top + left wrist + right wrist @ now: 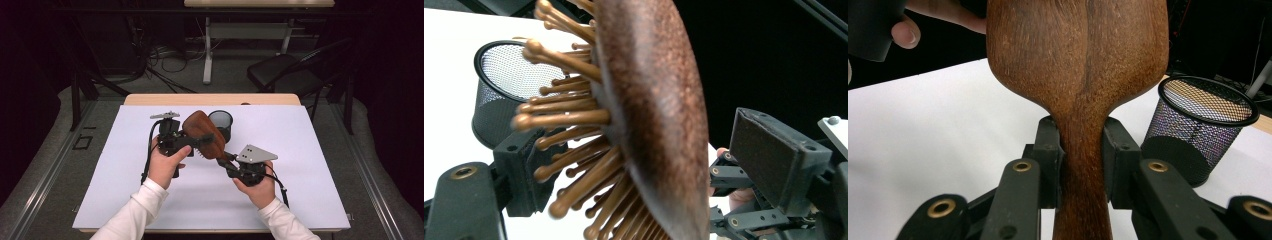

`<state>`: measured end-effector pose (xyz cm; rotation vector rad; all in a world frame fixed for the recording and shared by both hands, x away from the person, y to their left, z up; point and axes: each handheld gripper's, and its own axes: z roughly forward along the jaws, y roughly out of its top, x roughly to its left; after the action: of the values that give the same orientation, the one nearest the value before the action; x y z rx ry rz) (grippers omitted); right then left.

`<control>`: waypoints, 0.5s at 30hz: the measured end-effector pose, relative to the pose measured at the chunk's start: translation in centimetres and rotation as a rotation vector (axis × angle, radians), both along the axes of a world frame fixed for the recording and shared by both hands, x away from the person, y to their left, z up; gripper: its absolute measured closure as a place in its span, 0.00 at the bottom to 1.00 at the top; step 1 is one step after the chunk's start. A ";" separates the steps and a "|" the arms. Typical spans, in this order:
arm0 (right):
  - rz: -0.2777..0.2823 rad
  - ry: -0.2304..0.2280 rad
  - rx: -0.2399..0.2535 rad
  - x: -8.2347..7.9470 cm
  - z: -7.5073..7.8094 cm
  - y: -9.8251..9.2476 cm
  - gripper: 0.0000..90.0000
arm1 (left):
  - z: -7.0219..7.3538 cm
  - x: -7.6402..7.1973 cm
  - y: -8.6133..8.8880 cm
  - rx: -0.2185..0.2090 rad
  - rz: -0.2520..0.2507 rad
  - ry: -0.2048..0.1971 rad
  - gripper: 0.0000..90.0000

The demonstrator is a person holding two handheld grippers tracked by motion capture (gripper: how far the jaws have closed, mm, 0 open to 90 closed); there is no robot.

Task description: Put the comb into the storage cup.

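Wooden hairbrush [204, 133] held above table, handle clamped in right gripper [1083, 165]; head between parted jaws of left gripper [644, 165], mesh cup [221, 123] just beyond.

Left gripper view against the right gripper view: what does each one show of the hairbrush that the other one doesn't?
Left gripper view: the hairbrush side-on, with its ball-tipped bristles, and the left tool with its jaws open on either side of the head. Right gripper view: the smooth wooden back and the handle, clamped by the right tool. Both: the black mesh cup and the white table.
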<state>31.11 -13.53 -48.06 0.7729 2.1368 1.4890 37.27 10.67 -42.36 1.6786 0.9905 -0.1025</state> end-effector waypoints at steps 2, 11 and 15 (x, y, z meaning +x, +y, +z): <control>0.001 0.001 -0.001 0.0 0.0 0.0 0.80 | -0.1 0.1 -0.2 0.000 -0.001 0.011 0.20; 0.003 0.000 -0.001 0.0 0.0 0.1 0.80 | -0.2 0.2 -0.7 0.000 -0.005 0.030 0.26; 0.002 0.001 0.001 -0.1 -0.1 0.1 0.80 | -0.3 0.3 -0.7 0.002 -0.002 0.029 0.27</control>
<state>31.05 -13.45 -48.13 0.7720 2.1379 1.4910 37.58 9.99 -42.62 1.6843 1.0104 -0.1277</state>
